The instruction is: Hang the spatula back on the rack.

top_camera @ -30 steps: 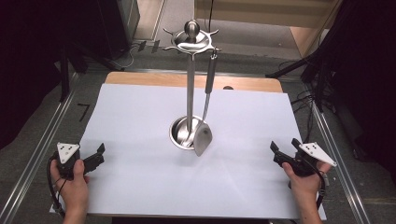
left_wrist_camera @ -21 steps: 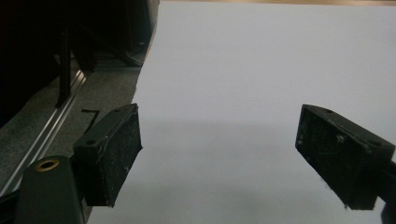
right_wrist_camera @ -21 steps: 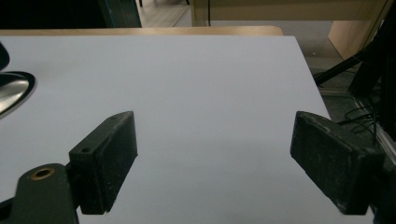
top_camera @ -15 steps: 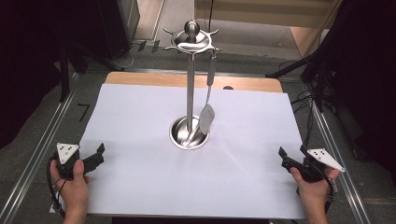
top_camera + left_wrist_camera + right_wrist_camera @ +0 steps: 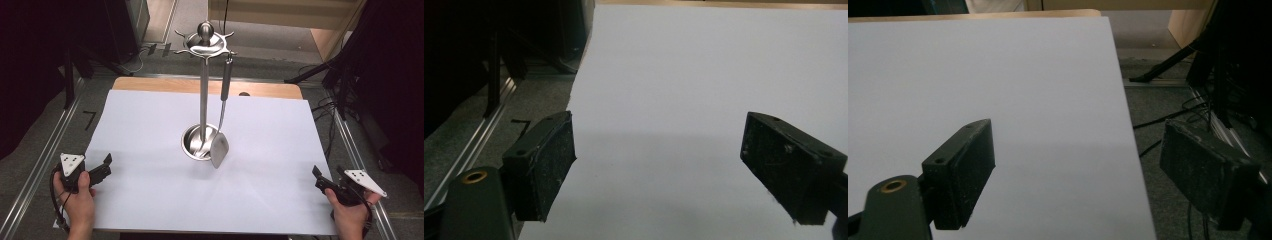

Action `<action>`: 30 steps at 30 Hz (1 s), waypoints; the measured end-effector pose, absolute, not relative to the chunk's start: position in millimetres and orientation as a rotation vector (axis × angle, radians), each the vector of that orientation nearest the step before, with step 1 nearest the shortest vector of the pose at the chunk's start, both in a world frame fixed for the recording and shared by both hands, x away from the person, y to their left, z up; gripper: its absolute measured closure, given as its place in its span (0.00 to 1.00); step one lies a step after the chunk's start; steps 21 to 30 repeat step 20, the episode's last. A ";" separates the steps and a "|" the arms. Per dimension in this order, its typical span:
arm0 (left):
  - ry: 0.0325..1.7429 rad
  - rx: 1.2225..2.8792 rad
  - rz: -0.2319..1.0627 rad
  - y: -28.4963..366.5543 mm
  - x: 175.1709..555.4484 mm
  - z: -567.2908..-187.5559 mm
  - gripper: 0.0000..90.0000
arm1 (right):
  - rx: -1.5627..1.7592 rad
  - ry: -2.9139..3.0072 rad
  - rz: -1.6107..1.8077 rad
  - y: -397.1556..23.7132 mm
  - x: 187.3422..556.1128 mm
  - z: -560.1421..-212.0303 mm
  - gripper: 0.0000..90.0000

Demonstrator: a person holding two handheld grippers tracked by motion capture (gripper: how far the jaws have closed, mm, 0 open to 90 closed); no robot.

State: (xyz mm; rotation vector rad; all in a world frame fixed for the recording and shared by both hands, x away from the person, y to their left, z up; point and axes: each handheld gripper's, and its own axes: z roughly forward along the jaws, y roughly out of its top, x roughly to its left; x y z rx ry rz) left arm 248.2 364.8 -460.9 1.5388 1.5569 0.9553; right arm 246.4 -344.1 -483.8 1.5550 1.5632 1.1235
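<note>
A steel utensil stand [image 5: 203, 90] rises from a round base [image 5: 192, 143] in the middle of the white table [image 5: 150, 125]. One steel spatula [image 5: 220, 147] hangs from a hook on the stand's top ring, its blade just right of the base. My left gripper [image 5: 106, 165] is held at the table's front left edge, open and empty; its jaws are wide apart over the white surface [image 5: 664, 100]. My right gripper [image 5: 320, 177] is at the front right edge, open and empty, over the table's right border [image 5: 1118, 100].
Metal rails [image 5: 40, 165] run along both sides of the table. Cables [image 5: 327, 110] and dark stands lie on the grey floor to the right. A wooden strip [image 5: 210, 87] edges the table's far side.
The right gripper has drawn back toward the front right corner. The hanging spatula has swung on its hook. The left gripper has stayed put.
</note>
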 end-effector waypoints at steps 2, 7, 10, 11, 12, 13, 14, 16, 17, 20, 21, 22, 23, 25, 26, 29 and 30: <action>1.554 1.536 0.956 365.0 248.0 -460.9 0.17 | 1.563 1.553 1.126 -348.3 242.4 -484.2 0.17; 1.556 1.532 0.949 365.6 247.8 -460.8 0.17 | 1.557 1.553 1.127 -349.4 238.3 -485.7 0.17; 1.559 1.520 0.947 366.5 247.4 -460.8 0.17 | 1.561 1.566 1.115 -347.7 239.0 -486.3 0.19; 1.557 1.518 0.944 366.8 247.4 -460.8 0.17 | 1.562 1.565 1.112 -346.7 238.5 -486.8 0.21; 1.559 1.524 0.942 366.7 247.6 -460.6 0.17 | 1.565 1.564 1.114 -346.6 238.2 -486.9 0.21; 1.560 1.524 0.944 366.5 248.1 -460.8 0.17 | 1.562 1.564 1.116 -346.9 238.3 -487.2 0.21; 1.562 1.527 0.940 366.7 248.5 -460.8 0.17 | 1.566 1.567 1.119 -347.1 238.5 -487.4 0.21; 1.567 1.520 0.937 367.0 248.6 -460.8 0.17 | 1.570 1.566 1.119 -348.0 239.0 -487.7 0.21; 1.569 1.521 0.934 367.4 248.6 -460.6 0.17 | 1.574 1.560 1.123 -348.4 238.3 -487.6 0.21; 1.571 1.520 0.933 367.3 249.0 -460.8 0.17 | 1.576 1.542 1.146 -350.1 236.8 -487.6 0.22; 1.571 1.520 0.933 367.3 249.0 -460.8 0.17 | 1.576 1.542 1.146 -350.1 236.8 -487.6 0.22; 1.571 1.520 0.933 367.3 249.0 -460.8 0.17 | 1.576 1.542 1.146 -350.1 236.8 -487.6 0.22; 1.571 1.520 0.933 367.3 249.0 -460.8 0.17 | 1.576 1.542 1.146 -350.1 236.8 -487.6 0.22; 1.571 1.520 0.933 367.3 249.0 -460.8 0.17 | 1.576 1.542 1.146 -350.1 236.8 -487.6 0.22; 1.571 1.520 0.933 367.3 249.0 -460.8 0.17 | 1.576 1.542 1.146 -350.1 236.8 -487.6 0.22; 1.571 1.520 0.933 367.3 249.0 -460.8 0.17 | 1.576 1.542 1.146 -350.1 236.8 -487.6 0.22; 1.571 1.520 0.933 367.3 249.0 -460.8 0.17 | 1.576 1.542 1.146 -350.1 236.8 -487.6 0.22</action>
